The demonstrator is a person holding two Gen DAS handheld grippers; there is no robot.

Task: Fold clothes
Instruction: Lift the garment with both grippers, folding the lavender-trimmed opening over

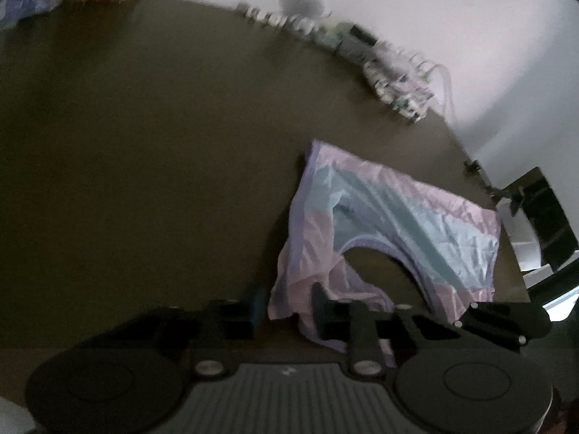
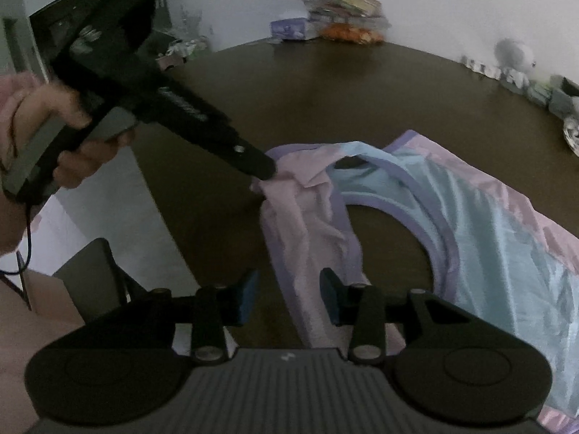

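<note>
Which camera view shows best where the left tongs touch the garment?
The right wrist view: it shows the left tongs from the side, their tip on a pink fold of the garment. The left wrist view shows only their own fingers with cloth between, blurred.

A broad dark brown wooden table [image 2: 325,83] fills the dim room, its far edge set against a plain white wall [image 1: 416,3]. Along that edge runs a line of small, blurred household clutter [image 1: 383,72] (too soft to identify piece by piece), with an orange heap [image 2: 353,32] beside a pale purple box [image 2: 289,29]. A round grey-white fluffy object [image 2: 514,54] rests near the wall. A dark doorway or cabinet opening [image 2: 54,25] shows at one side. Light is low and even.
</note>
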